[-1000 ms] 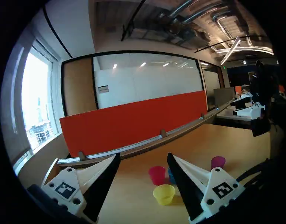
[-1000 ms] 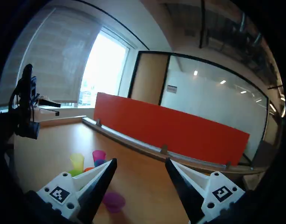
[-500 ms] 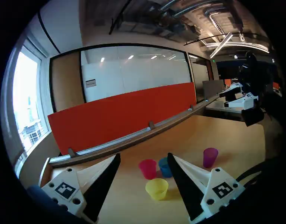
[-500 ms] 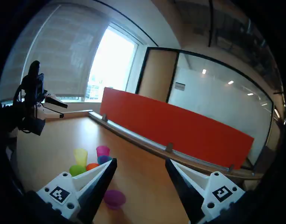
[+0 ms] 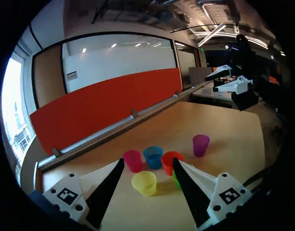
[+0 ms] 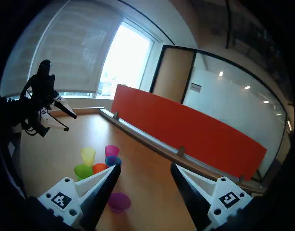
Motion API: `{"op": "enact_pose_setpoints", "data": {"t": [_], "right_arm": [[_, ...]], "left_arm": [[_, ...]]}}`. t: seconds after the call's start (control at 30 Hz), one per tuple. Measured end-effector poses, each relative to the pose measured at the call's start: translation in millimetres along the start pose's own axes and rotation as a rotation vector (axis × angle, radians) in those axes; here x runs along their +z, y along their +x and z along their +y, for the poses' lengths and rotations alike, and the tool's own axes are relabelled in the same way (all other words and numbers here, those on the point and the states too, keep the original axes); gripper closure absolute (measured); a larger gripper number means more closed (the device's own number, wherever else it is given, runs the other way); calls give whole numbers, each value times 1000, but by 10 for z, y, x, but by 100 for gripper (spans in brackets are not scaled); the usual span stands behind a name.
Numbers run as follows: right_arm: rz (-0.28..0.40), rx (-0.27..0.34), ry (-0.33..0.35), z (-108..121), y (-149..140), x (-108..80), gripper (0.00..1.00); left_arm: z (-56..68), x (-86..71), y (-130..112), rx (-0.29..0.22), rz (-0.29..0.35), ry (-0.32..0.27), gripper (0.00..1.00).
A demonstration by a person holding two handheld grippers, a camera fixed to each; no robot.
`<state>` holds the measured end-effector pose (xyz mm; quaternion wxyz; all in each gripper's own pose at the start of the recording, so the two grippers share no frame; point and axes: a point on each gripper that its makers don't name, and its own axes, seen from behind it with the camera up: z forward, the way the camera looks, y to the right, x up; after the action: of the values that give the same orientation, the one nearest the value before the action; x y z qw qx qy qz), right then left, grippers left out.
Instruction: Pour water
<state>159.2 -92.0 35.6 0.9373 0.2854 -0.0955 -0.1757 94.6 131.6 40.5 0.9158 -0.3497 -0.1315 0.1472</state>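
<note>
Step in hand: approach. Nothing is picked up and no pour has started.

- left gripper [image 5: 147,159]: fingers spread wide, empty, hovering over the tabletop [image 5: 228,127] and aimed at the cup cluster.
- right gripper [image 6: 144,165]: also spread and empty, looking across toward the red divider [image 6: 193,127] along the far edge.

Cups, seen from the left gripper view:
- pink cup [image 5: 133,161], blue cup [image 5: 153,157] and orange cup [image 5: 170,161] stand in a tight row mid-tabletop.
- yellow cup [image 5: 144,183] is just in front of that row on the near side.
- green cup [image 5: 176,179] is beside the orange one, mostly hidden behind a finger.
- purple cup [image 5: 201,145] stands apart from the rest. In the right gripper view it sits low, just beside that gripper's finger.

Water: I can't tell which cup holds any, the insides are too small to read.

Next move, my read:
- Choose a source cup, close both fingers on its wall, lift it upright, then tilt it over a receiver.
- Purple looks like the easy grab, with free space all round.
- The cluster cups are touching or nearly so, and a finger going in could knock a neighbour.
- They look like thin plastic, so squeeze lightly.
</note>
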Motion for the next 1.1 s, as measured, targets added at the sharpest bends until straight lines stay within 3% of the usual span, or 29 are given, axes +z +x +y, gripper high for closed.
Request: {"op": "enact_pose_setpoints", "data": {"t": [0.2,0.8,1.1], "right_arm": [[-9,10,33,-28,10,31,0],[-39,-9,68,-17,-132,211,0],[-56,-7,77,4,-242,306,0]], "left_arm": [[128,105,-91,37,-34,-49,7],[578,433,-537,60,-141,-221,7],[738,594,-737,63,-178,-264,7]]}}
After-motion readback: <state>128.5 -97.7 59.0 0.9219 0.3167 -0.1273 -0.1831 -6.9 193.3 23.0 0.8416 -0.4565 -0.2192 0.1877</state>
